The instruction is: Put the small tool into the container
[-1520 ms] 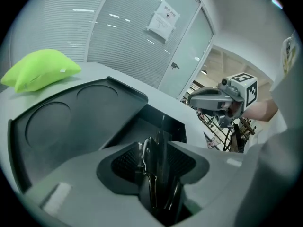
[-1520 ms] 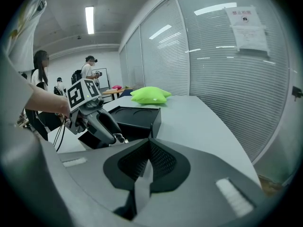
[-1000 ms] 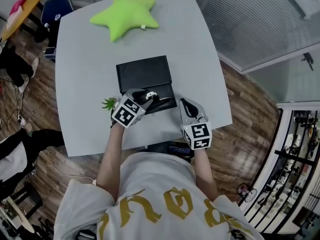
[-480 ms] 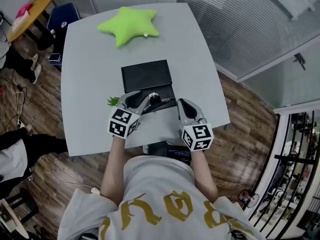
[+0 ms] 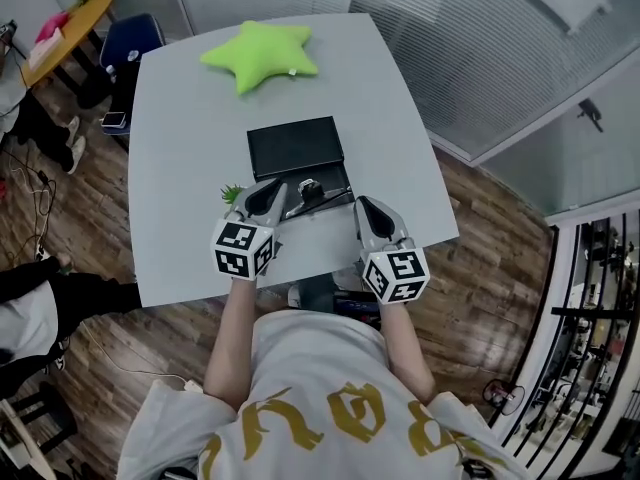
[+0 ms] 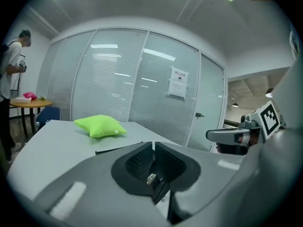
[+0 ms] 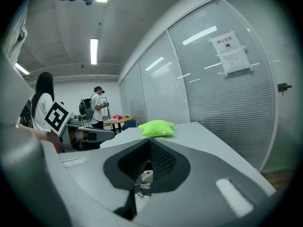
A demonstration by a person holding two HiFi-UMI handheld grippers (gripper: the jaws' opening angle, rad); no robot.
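A black case lies open mid-table, its flat lid (image 5: 295, 148) on the far side and its shallow tray (image 5: 335, 183) nearer me. The small silver-and-black tool (image 5: 308, 190) rests in the tray. My left gripper (image 5: 268, 194) sits at the tray's left edge, jaws shut with nothing between them (image 6: 154, 148); its tips are a short way left of the tool. My right gripper (image 5: 368, 209) hovers just right of the tray near the table's front edge, also shut and empty (image 7: 148, 145). Each gripper view shows the other gripper off to its side.
A green star-shaped cushion (image 5: 262, 53) lies at the far end of the grey table (image 5: 180, 168). A small green plant (image 5: 232, 194) stands just left of my left gripper. Glass partition walls run along the right, and people stand by a round table (image 7: 116, 120) to the left.
My left gripper has drawn back leftward and toward me, away from the tool, which stays in the tray. The right gripper has barely moved.
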